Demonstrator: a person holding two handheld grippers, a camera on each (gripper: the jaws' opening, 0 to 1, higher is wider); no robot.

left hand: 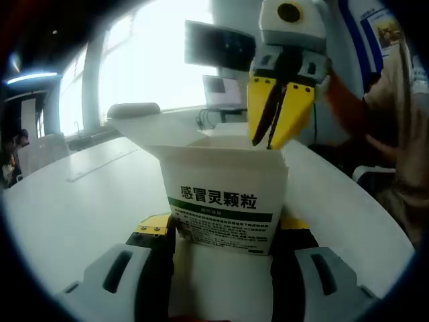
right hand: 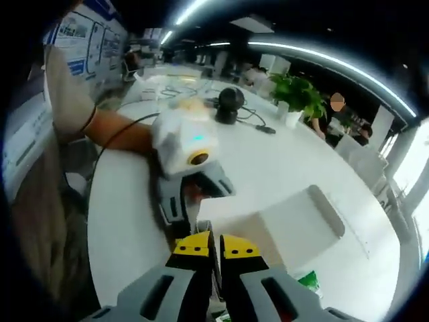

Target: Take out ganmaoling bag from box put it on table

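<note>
Fingers (left hand: 271,121) hide the box's (left hand: 224,201) contents.

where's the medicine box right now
In the left gripper view, the medicine box stands upright, flap open, between the left claw jaws, the right claw above its opening.

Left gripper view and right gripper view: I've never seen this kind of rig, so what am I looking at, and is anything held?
No robot arm here: a person holds a two-jaw gripper in each hand, and a fisheye camera rides on each one.

In the left gripper view, the left gripper rises from the bottom edge and its jaws clamp a white medicine box with Chinese lettering and a green band. The box's top flap is open. The right gripper comes down from above, its yellow tips close together at the opening.

The right gripper view looks down along that gripper's own jaws, nearly shut above the box, with the left gripper beyond. What they pinch, if anything, I cannot tell.

Everything sits over a white table; a potted plant stands further back.
</note>
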